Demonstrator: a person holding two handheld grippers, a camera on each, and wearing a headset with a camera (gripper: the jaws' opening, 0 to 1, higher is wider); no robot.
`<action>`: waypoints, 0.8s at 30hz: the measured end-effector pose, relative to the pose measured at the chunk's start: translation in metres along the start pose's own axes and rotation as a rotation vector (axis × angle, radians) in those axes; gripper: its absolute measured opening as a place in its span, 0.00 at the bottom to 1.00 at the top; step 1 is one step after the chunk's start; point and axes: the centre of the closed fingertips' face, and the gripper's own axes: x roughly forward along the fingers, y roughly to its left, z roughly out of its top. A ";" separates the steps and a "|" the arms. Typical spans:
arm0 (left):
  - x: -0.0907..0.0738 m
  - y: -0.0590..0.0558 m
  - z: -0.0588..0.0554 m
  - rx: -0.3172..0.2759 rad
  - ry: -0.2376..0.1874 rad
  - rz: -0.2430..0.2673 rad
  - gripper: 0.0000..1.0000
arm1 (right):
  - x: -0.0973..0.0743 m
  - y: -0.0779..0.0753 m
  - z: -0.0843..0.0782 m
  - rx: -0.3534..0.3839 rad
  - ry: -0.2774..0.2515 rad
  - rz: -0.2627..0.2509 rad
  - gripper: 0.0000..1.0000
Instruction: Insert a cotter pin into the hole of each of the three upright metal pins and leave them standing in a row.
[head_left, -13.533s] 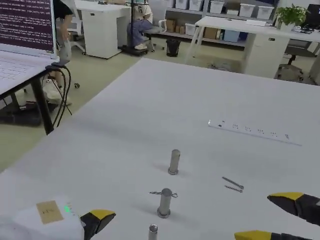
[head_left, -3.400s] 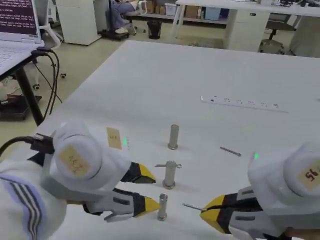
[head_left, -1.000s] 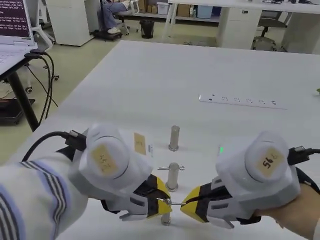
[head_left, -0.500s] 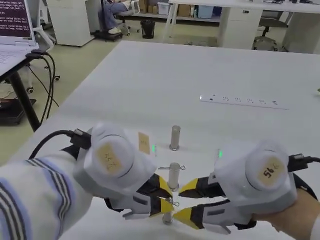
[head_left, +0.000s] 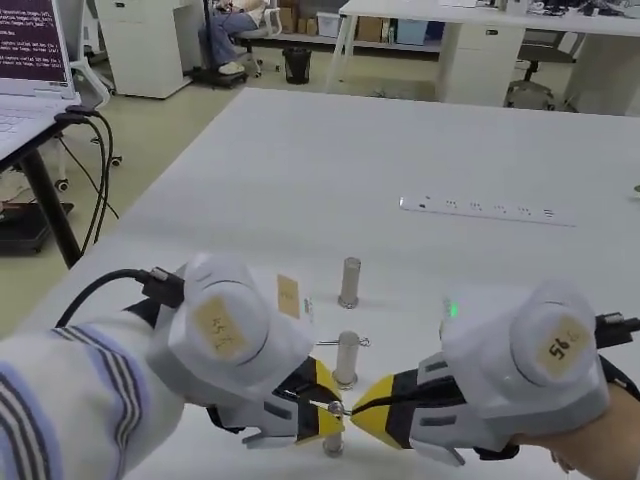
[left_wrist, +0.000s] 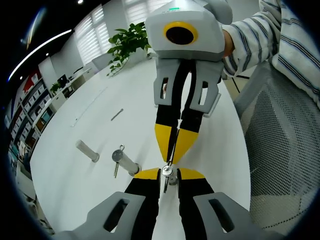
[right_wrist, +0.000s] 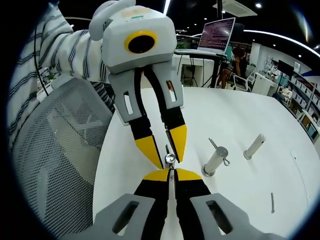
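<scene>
Smooth white office table (head_left: 420, 150). At the row's 6 o'clock end, the left hand-held gripper (head_left: 325, 404) clamps the cylindrical steel pin (head_left: 332, 446). The right hand-held gripper (head_left: 362, 410) pinches a thin, mostly hidden cotter pin (left_wrist: 170, 152).

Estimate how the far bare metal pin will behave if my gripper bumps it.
The far metal pin probably tips easily: tall, slim, on a narrow flared foot. Once down, its round body would likely roll across the smooth tabletop. It looks like solid metal, so rigid.
</scene>
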 end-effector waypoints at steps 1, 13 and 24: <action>-0.001 -0.001 0.000 -0.023 -0.011 -0.007 0.13 | 0.000 0.001 0.002 0.017 -0.019 0.005 0.04; -0.029 -0.006 -0.004 -0.247 -0.186 0.053 0.54 | 0.007 0.000 -0.013 0.178 -0.082 -0.029 0.22; -0.049 -0.002 -0.023 -0.405 -0.252 0.219 0.88 | 0.024 -0.003 -0.006 0.216 -0.115 -0.036 0.21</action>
